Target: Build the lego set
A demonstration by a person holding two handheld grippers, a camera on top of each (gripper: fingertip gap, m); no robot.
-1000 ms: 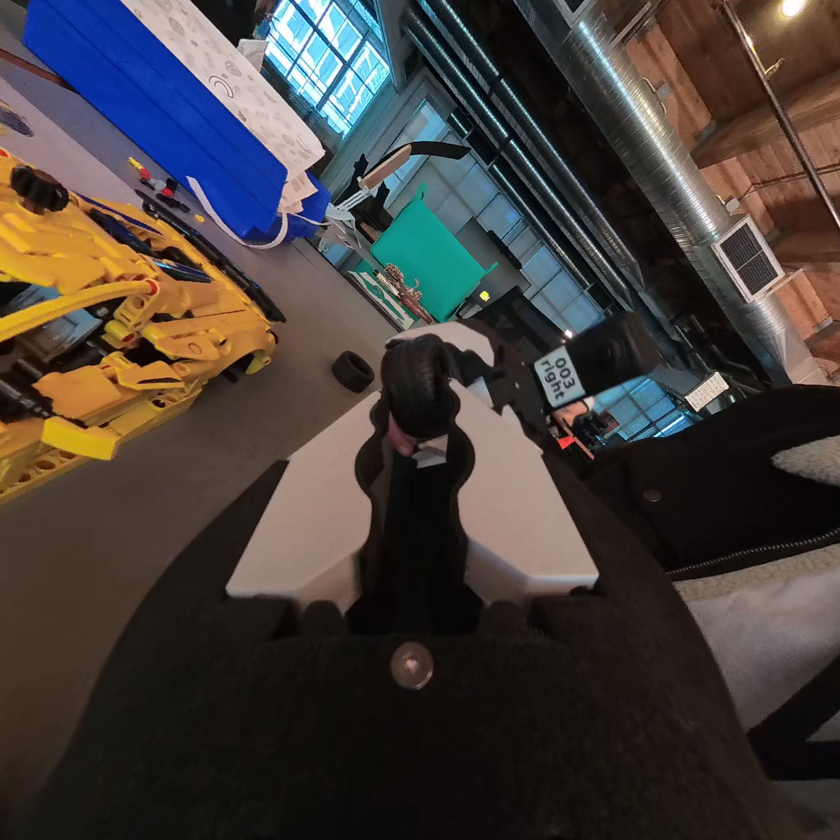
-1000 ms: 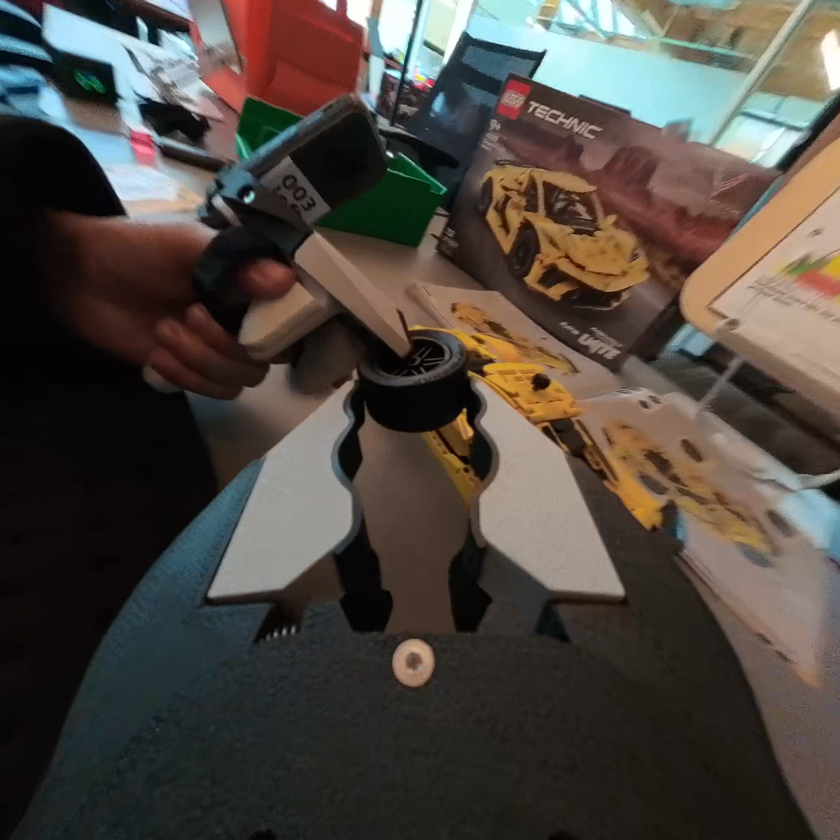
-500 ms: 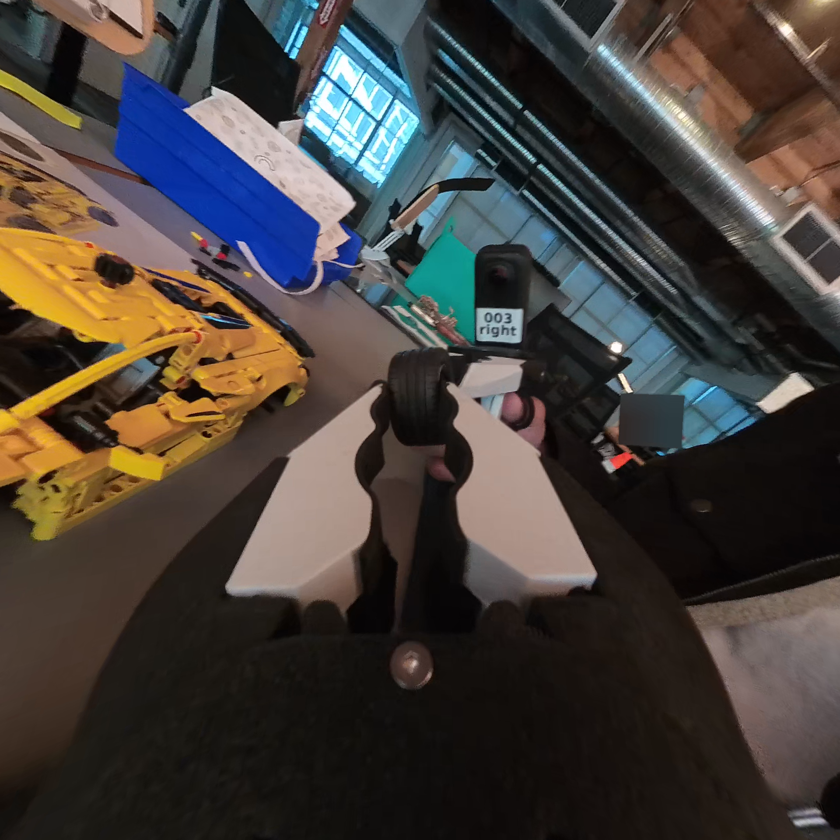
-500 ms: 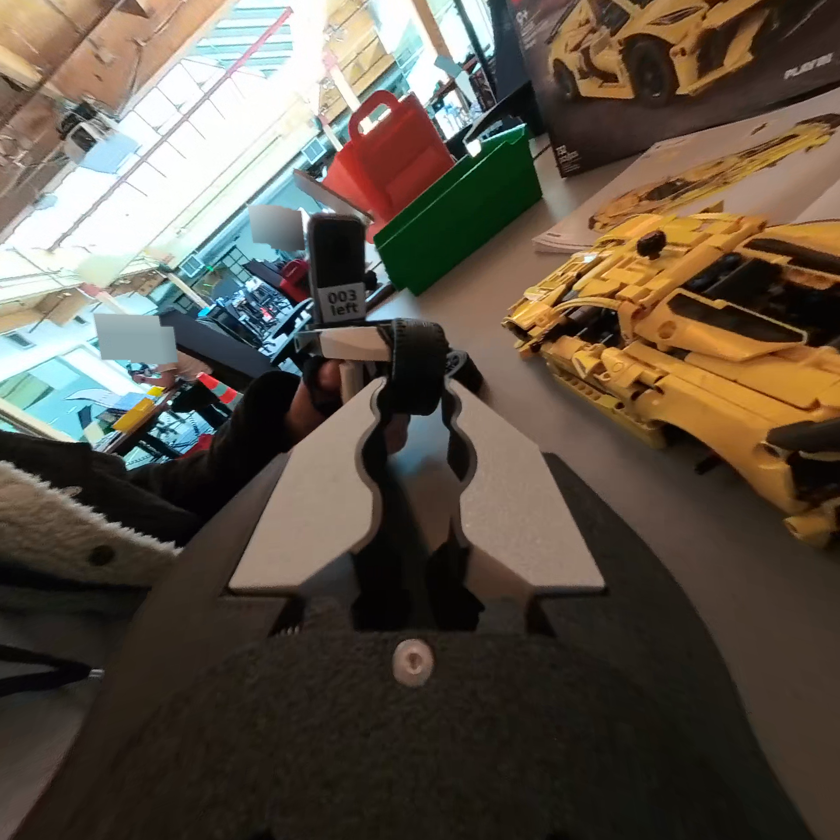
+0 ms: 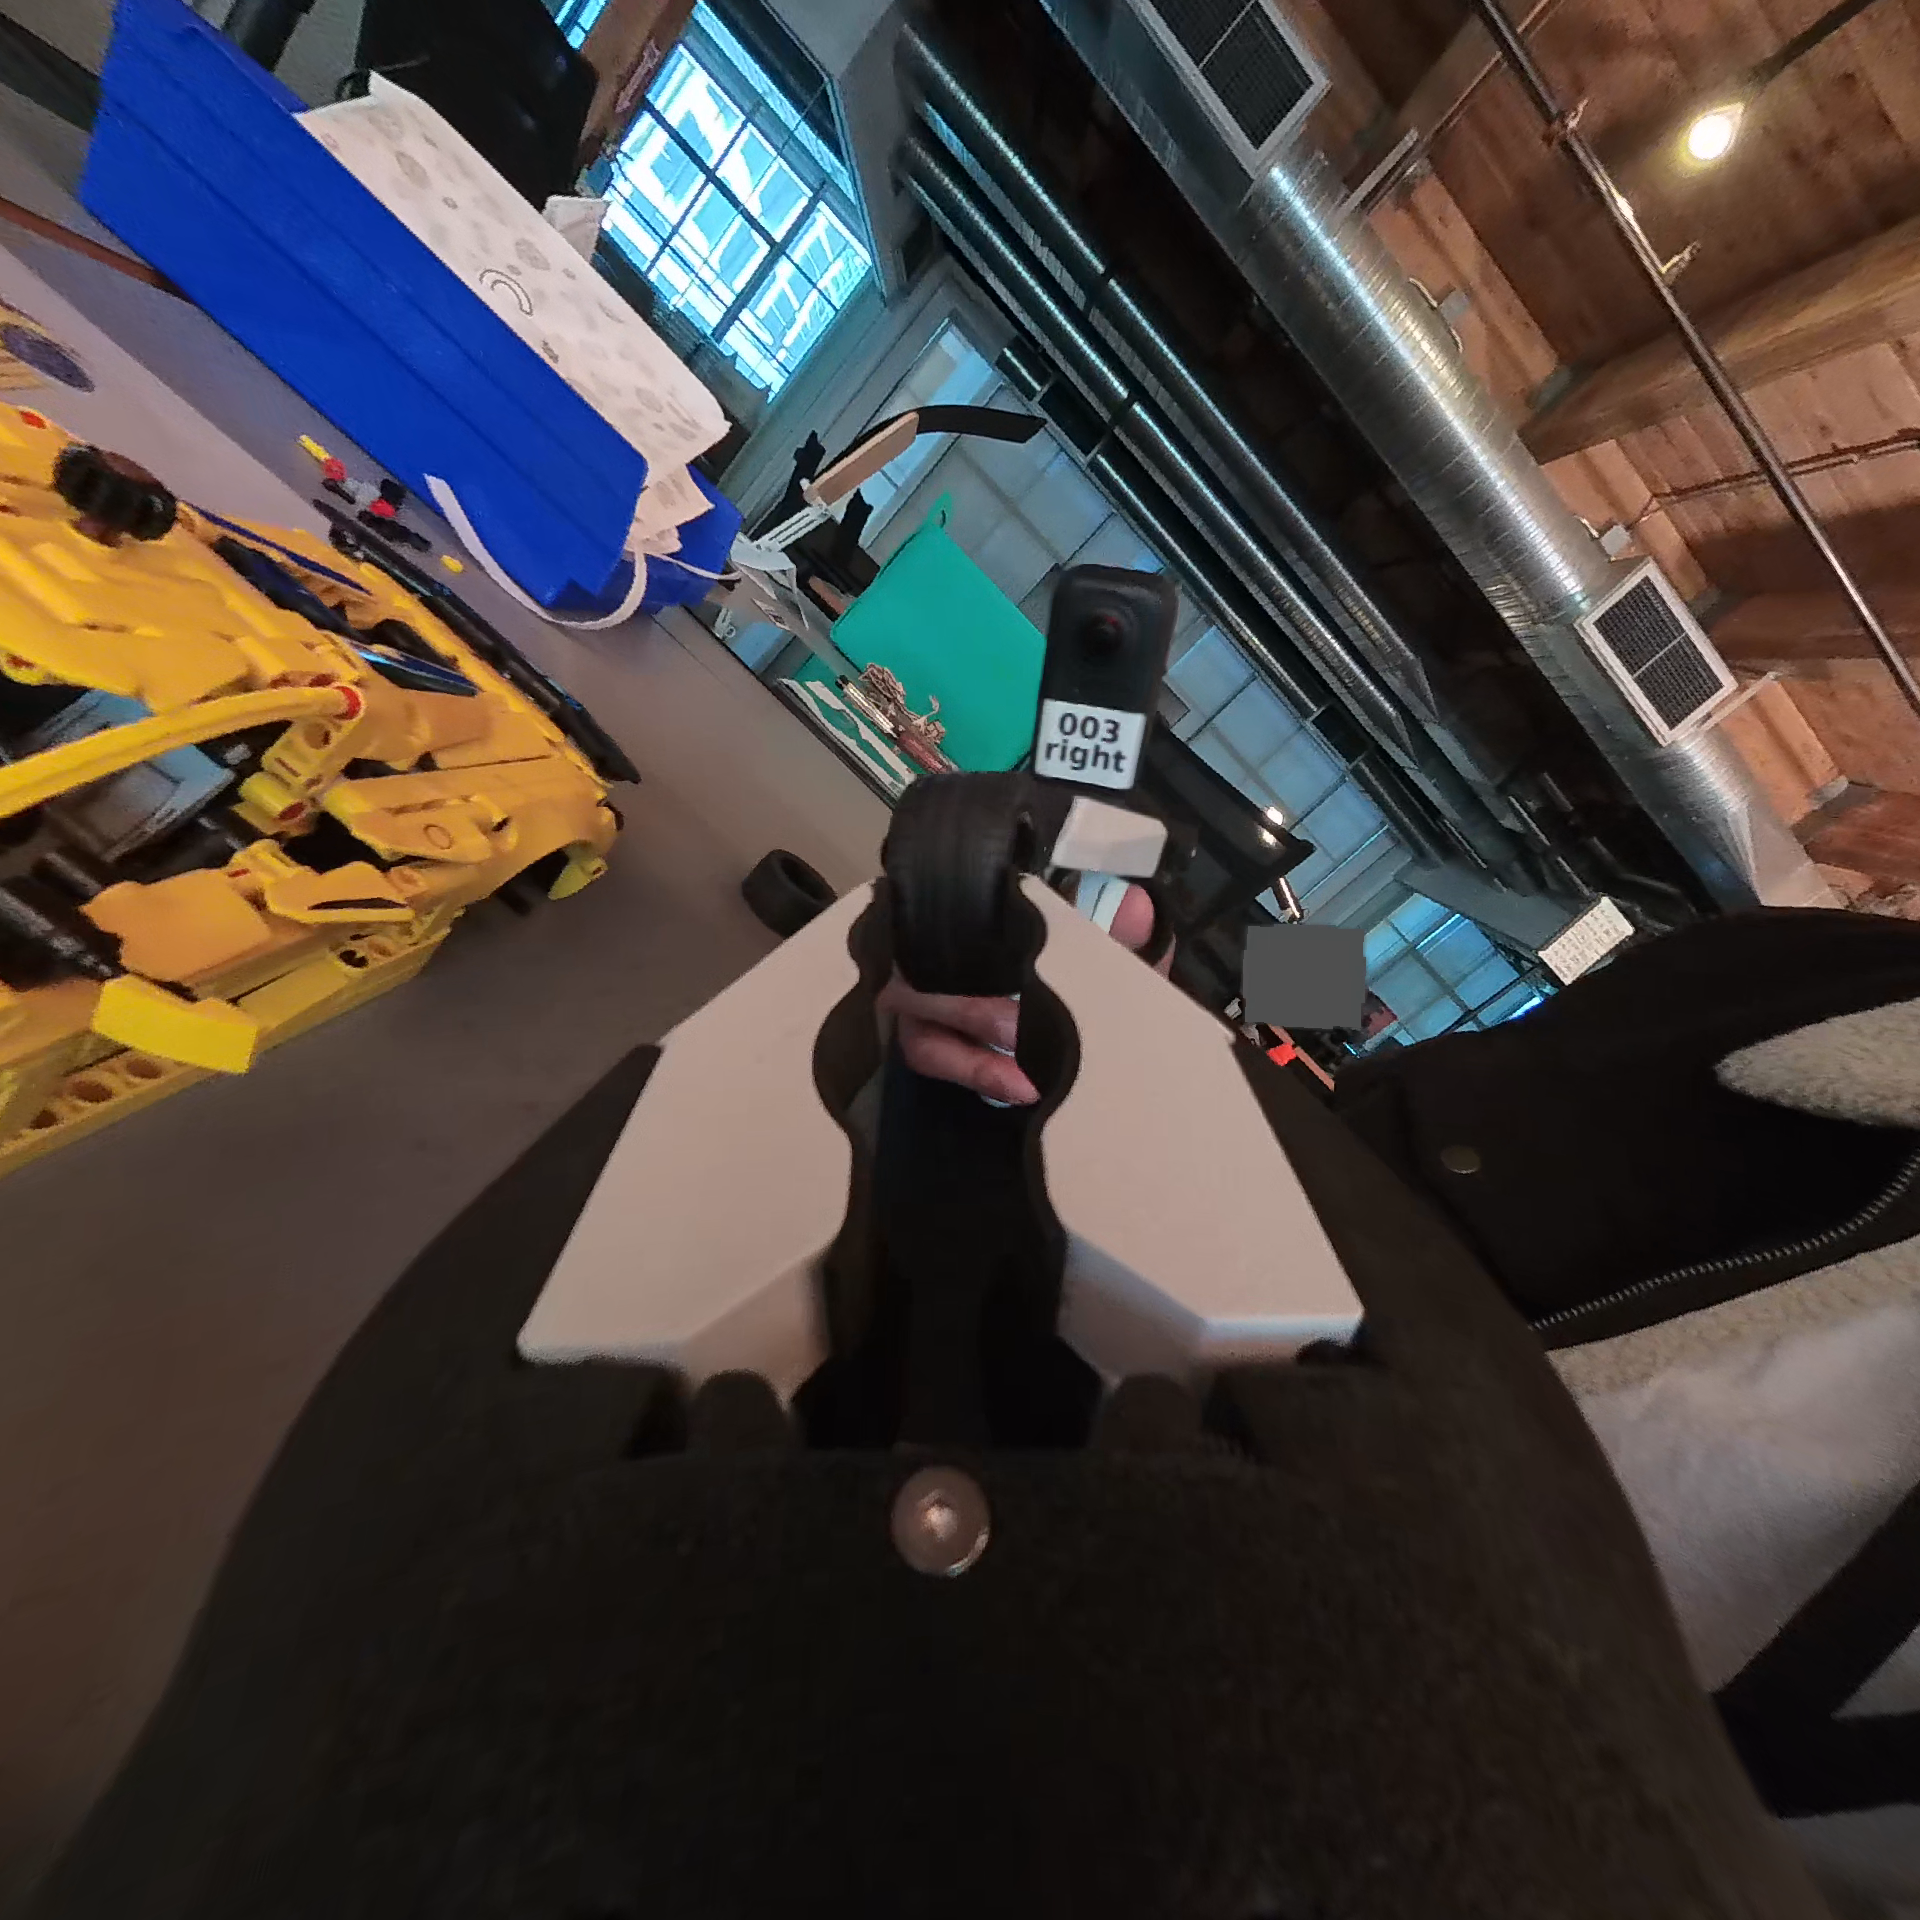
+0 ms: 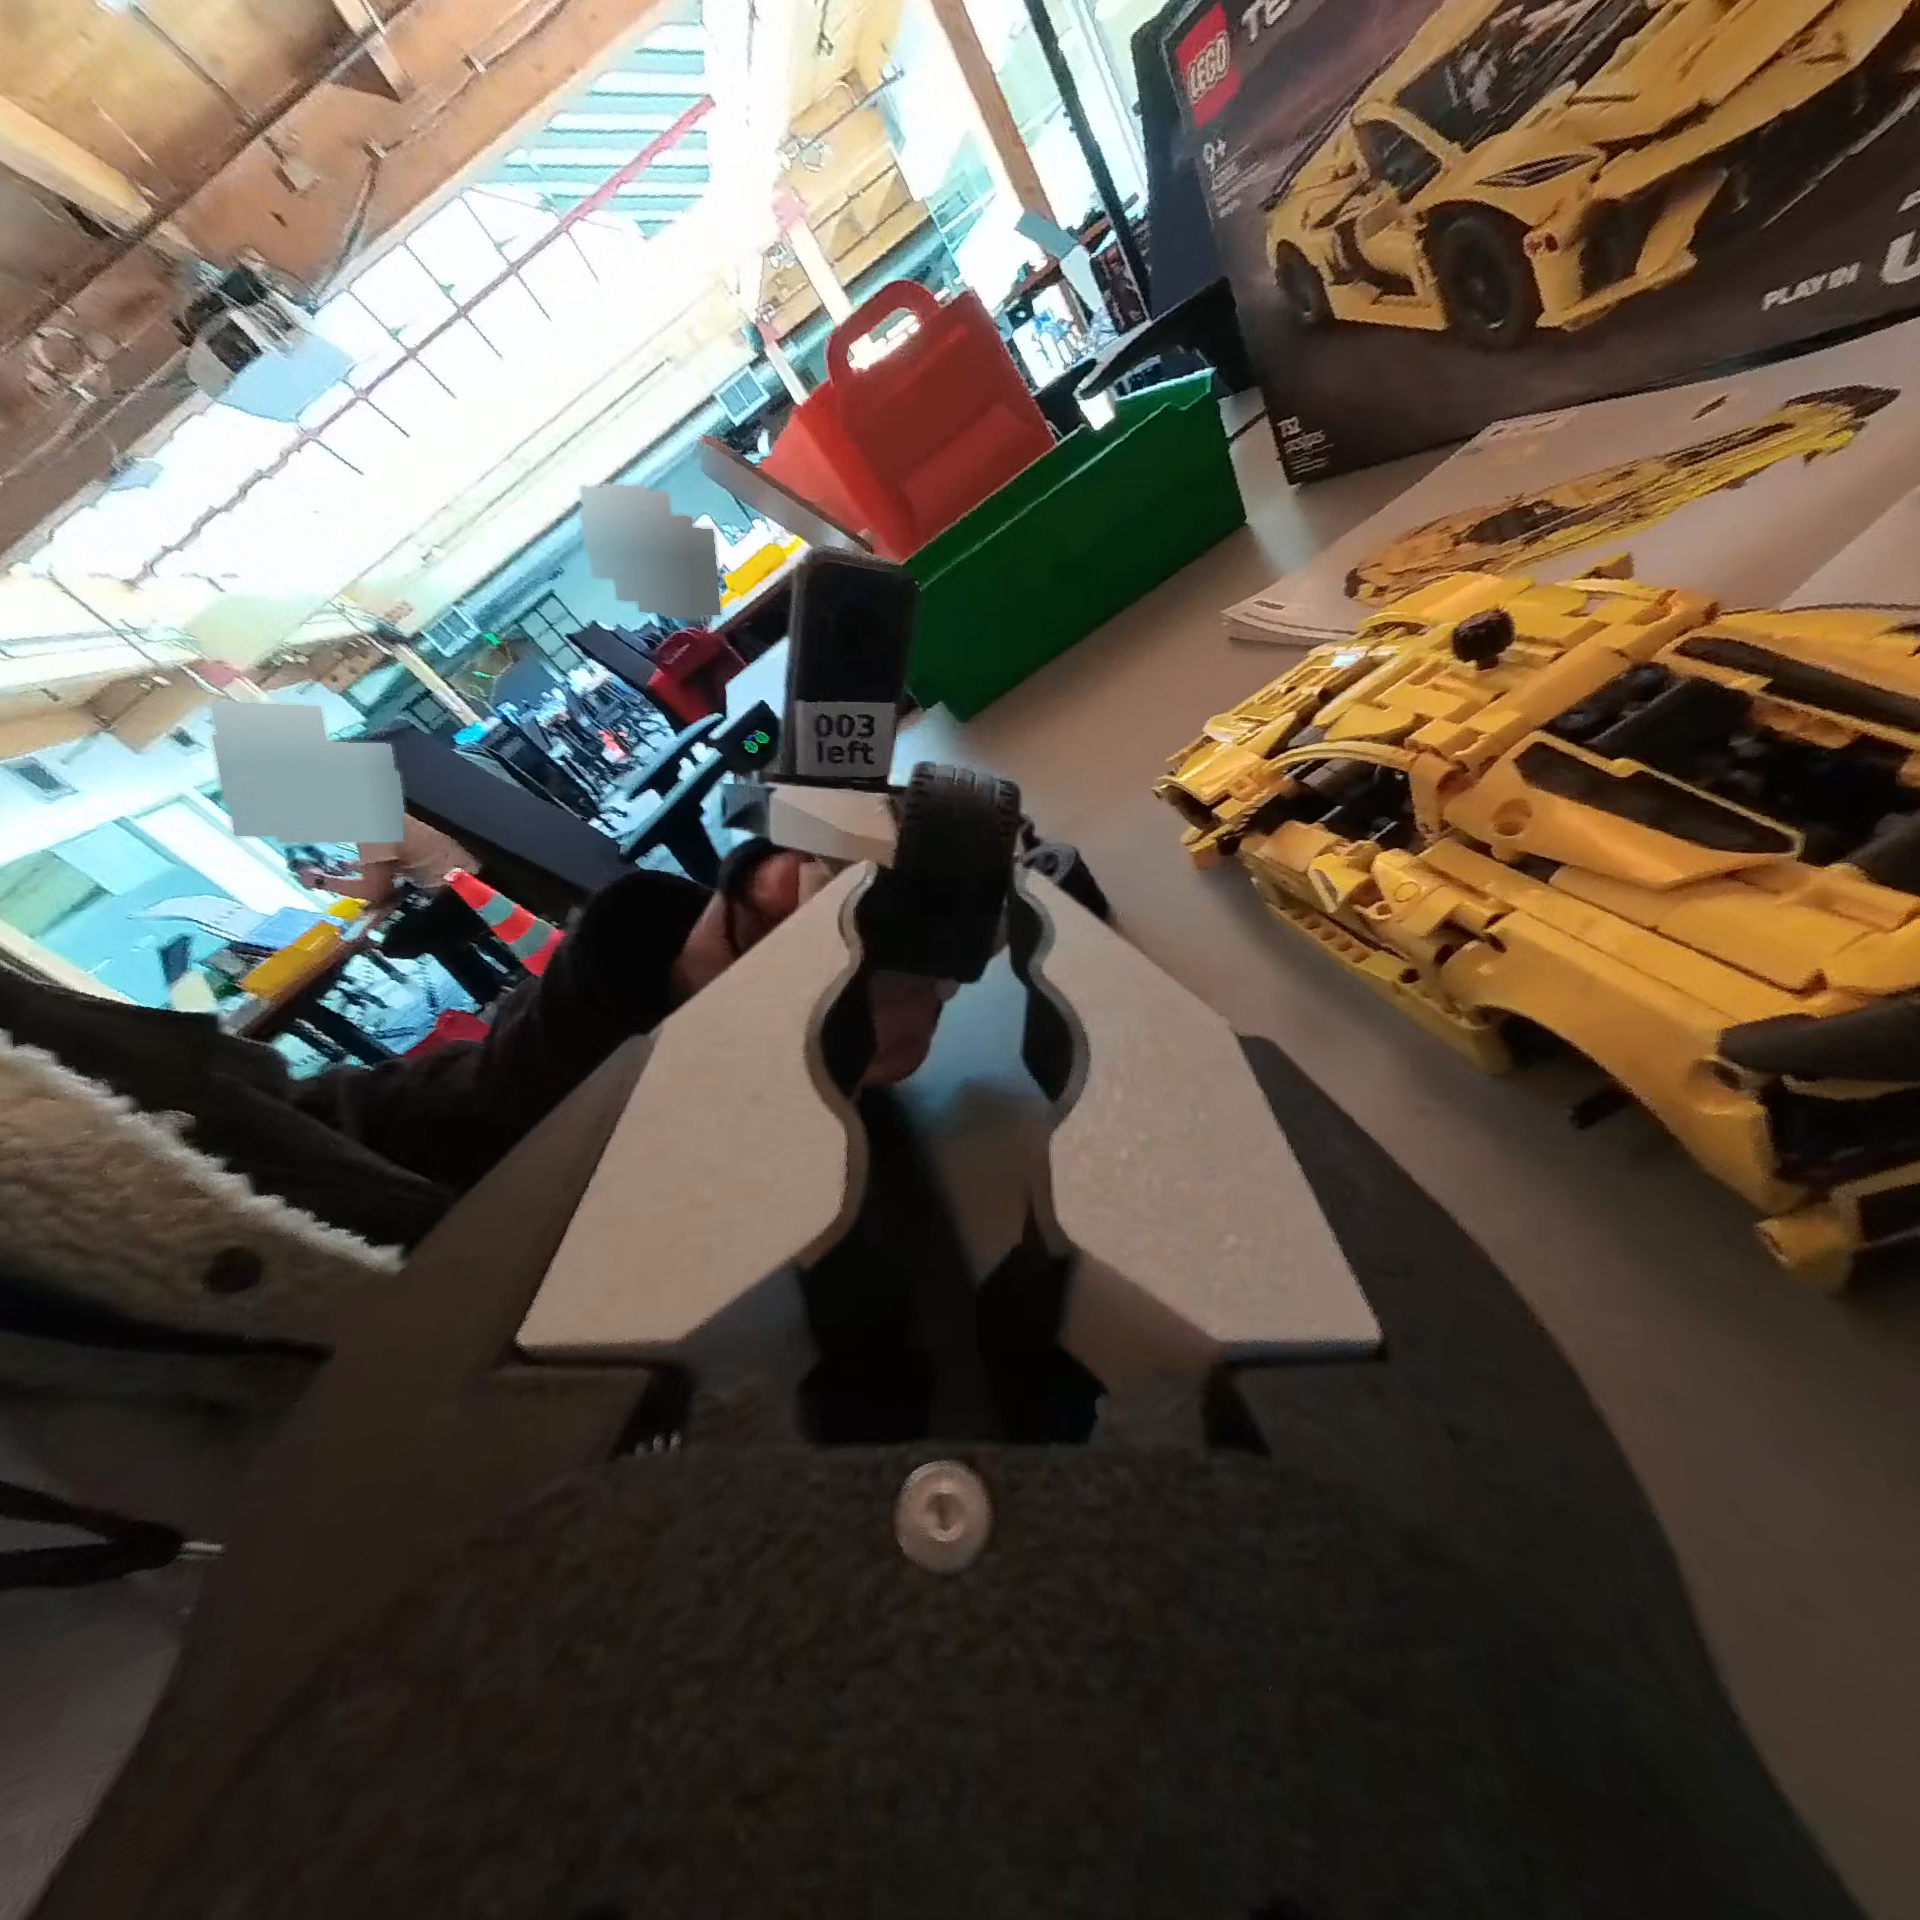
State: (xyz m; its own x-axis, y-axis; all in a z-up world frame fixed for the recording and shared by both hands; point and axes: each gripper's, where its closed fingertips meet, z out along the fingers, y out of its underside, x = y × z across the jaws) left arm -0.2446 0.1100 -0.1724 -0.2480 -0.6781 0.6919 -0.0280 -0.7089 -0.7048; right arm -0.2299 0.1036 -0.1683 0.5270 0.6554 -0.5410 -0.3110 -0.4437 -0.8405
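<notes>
Yellow car body [image 6: 1558, 862] on the table [image 5: 312, 1195] is largely assembled; visible wheel arches are empty. Left tool [image 5: 951, 914] and right tool [image 6: 951, 894] both clamp one black tyre [image 5: 951, 883] mid-air. A second tyre [image 5: 784, 883] lies loose beside the car.

White lettered label [image 5: 1088, 743] on black camera [image 5: 1107, 644], lettered car box [image 6: 1558, 208] (wording withheld)

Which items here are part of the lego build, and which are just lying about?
Part of the build:
- black tyre gripped between both grippers
- yellow car model
- loose tyre on the table
- small loose pieces
- instruction booklet
- set box

Lying about:
- blue bin
- green bin
- red bag
</notes>
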